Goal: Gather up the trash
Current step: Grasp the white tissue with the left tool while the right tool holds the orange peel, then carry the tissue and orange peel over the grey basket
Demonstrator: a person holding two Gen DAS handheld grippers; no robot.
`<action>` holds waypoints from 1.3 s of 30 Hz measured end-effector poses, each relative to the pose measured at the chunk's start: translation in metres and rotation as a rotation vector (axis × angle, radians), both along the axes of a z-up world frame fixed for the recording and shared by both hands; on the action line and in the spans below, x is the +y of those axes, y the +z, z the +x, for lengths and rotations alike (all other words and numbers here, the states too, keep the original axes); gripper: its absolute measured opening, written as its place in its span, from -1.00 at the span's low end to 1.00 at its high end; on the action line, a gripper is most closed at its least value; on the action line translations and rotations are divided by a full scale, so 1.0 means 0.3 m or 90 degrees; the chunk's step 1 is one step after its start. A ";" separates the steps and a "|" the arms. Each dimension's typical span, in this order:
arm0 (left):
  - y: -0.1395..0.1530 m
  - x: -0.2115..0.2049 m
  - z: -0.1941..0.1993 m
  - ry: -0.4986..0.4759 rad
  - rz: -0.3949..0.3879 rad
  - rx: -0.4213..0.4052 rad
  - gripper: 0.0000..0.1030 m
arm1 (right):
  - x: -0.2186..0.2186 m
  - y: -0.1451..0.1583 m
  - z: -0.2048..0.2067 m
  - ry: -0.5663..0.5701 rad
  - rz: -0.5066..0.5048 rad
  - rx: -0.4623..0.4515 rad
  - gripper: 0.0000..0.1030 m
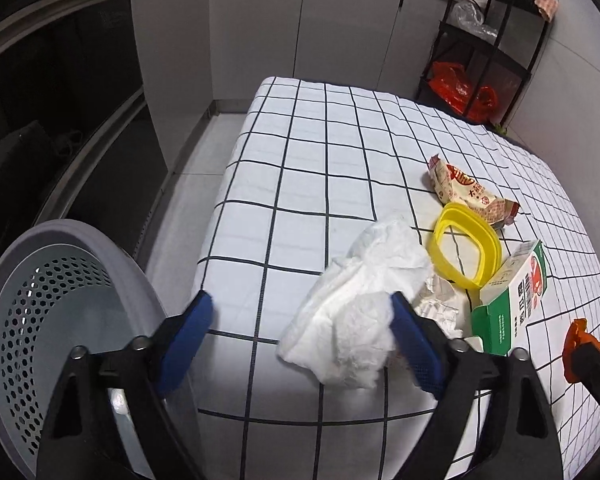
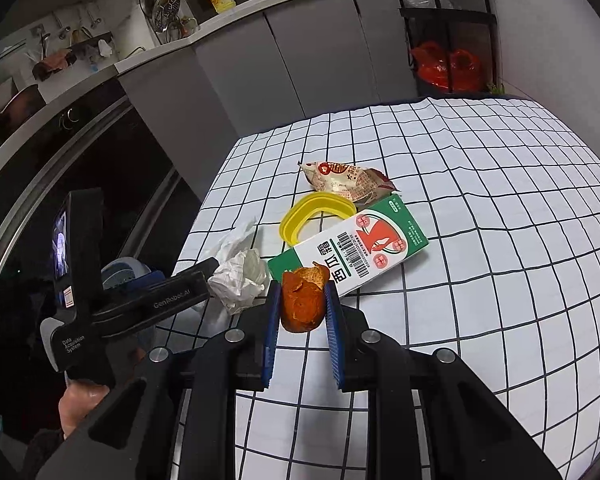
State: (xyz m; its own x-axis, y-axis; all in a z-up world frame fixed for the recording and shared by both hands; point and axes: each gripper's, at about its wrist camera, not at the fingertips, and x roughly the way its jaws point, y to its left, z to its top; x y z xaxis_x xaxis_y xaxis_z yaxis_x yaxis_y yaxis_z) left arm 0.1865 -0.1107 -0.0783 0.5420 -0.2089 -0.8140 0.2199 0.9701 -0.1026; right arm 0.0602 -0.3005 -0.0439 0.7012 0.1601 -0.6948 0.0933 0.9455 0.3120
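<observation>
My left gripper (image 1: 300,312) is open over the table's near-left edge; a crumpled white tissue (image 1: 356,312) lies between its fingers, against the right finger (image 1: 416,344). My right gripper (image 2: 302,300) is shut on a piece of orange peel (image 2: 303,300), held just above the table; it shows at the right edge of the left wrist view (image 1: 580,344). On the checked tablecloth (image 1: 320,160) lie a yellow plastic ring (image 1: 466,248), a green and white carton (image 1: 512,304) and a snack wrapper (image 1: 468,192). A grey perforated bin (image 1: 56,312) stands at the left, below the table edge.
A black shelf rack (image 1: 484,40) with red bags stands beyond the table's far right corner. Grey cabinets (image 1: 260,20) run along the back. A dark oven front (image 2: 80,152) is at the left. The left gripper's body (image 2: 132,300) reaches over the tissue (image 2: 240,276) in the right wrist view.
</observation>
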 end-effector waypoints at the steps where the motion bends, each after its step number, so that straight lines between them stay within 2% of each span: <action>1: -0.001 -0.002 -0.002 -0.005 -0.002 0.002 0.38 | 0.000 0.000 0.000 0.000 0.000 0.000 -0.59; 5: 0.002 -0.008 -0.008 -0.014 -0.007 0.001 0.07 | 0.000 0.000 -0.001 0.001 -0.001 -0.001 -0.59; 7: 0.000 -0.012 -0.008 -0.022 -0.008 0.005 -0.24 | 0.000 -0.001 -0.003 0.002 -0.001 -0.001 -0.59; 8: -0.001 -0.012 -0.010 -0.025 -0.008 0.007 -0.30 | 0.001 -0.001 -0.003 0.002 -0.002 -0.002 -0.59; 10: -0.002 -0.015 -0.012 -0.031 -0.008 0.009 -0.67 | 0.001 0.000 -0.004 0.003 -0.002 -0.003 -0.59; 15: 0.024 -0.010 -0.026 -0.035 -0.010 -0.010 -0.75 | 0.005 -0.001 -0.004 0.005 -0.004 -0.004 -0.59; 27: 0.120 0.058 -0.085 -0.011 -0.011 -0.076 -0.75 | 0.010 0.008 -0.010 0.011 -0.002 -0.015 -0.59; 39: 0.222 0.164 -0.181 0.010 0.003 -0.143 -0.76 | 0.093 0.023 -0.003 0.036 -0.001 -0.032 -0.59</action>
State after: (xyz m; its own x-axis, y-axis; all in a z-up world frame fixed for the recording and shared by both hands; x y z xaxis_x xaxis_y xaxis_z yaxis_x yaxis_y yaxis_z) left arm 0.1322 -0.0614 -0.0116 0.7131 -0.1958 -0.6732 0.2215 0.9739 -0.0487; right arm 0.0592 -0.2725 -0.0371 0.7255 0.1995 -0.6587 0.0241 0.9491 0.3141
